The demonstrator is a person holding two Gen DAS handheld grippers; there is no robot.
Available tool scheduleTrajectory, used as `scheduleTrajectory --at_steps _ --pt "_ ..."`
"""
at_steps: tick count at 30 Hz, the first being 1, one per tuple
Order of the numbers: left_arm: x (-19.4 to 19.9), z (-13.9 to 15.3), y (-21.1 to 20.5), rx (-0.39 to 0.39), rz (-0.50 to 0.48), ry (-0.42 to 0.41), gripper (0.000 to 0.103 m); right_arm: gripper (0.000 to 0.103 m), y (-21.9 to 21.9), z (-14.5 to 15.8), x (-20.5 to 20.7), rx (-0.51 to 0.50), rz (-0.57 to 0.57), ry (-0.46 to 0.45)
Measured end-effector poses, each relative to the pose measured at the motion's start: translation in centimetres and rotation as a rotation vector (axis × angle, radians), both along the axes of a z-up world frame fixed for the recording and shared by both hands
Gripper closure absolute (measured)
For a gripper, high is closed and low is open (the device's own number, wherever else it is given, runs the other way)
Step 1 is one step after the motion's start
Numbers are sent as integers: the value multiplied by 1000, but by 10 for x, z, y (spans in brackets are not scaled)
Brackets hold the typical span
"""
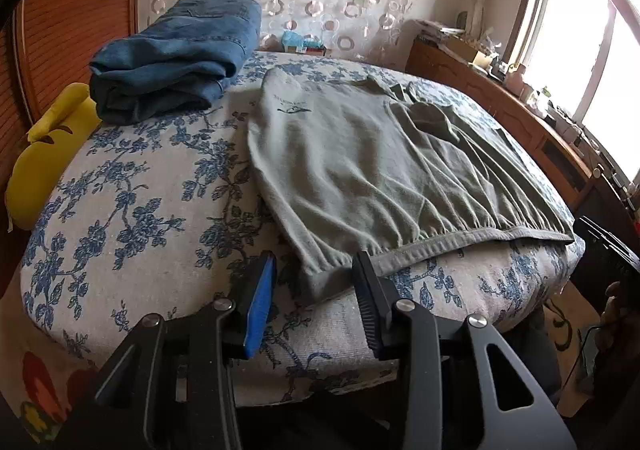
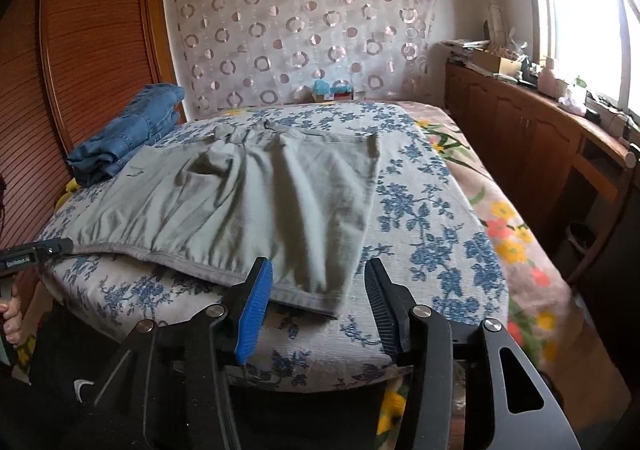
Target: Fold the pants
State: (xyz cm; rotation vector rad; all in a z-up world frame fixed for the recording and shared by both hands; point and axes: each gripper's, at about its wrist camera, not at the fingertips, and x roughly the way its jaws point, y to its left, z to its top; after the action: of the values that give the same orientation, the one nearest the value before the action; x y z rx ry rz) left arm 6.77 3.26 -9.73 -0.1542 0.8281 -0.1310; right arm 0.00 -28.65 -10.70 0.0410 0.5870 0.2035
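Observation:
Grey-green pants (image 1: 360, 162) lie spread flat on the blue-flowered cushion (image 1: 132, 218), waistband toward me; they also show in the right wrist view (image 2: 256, 202). My left gripper (image 1: 314, 274) is open, its jaws either side of the waistband's left corner, just above the fabric. My right gripper (image 2: 318, 282) is open, its jaws either side of the waistband's right corner (image 2: 320, 298). The left gripper's tip shows at the left edge of the right wrist view (image 2: 40, 248). Neither holds anything.
Folded blue jeans (image 1: 176, 54) sit at the far left of the cushion. A yellow pillow (image 1: 44, 154) lies left of it. A wooden wardrobe (image 2: 88, 42) stands left; wooden cabinets (image 2: 520, 138) with clutter run under the window at right.

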Motion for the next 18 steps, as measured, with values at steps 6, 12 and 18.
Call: scheduleTrajectory --at_steps 6,12,18 --pt "9 6 -11 38 -52 5 91 53 -1 3 3 -2 4 2" --pt "9 26 -19 16 -98 -48 97 53 -7 3 3 3 -2 3" --pt "27 57 -56 15 -199 -89 97 53 -9 2 4 11 -7 2"
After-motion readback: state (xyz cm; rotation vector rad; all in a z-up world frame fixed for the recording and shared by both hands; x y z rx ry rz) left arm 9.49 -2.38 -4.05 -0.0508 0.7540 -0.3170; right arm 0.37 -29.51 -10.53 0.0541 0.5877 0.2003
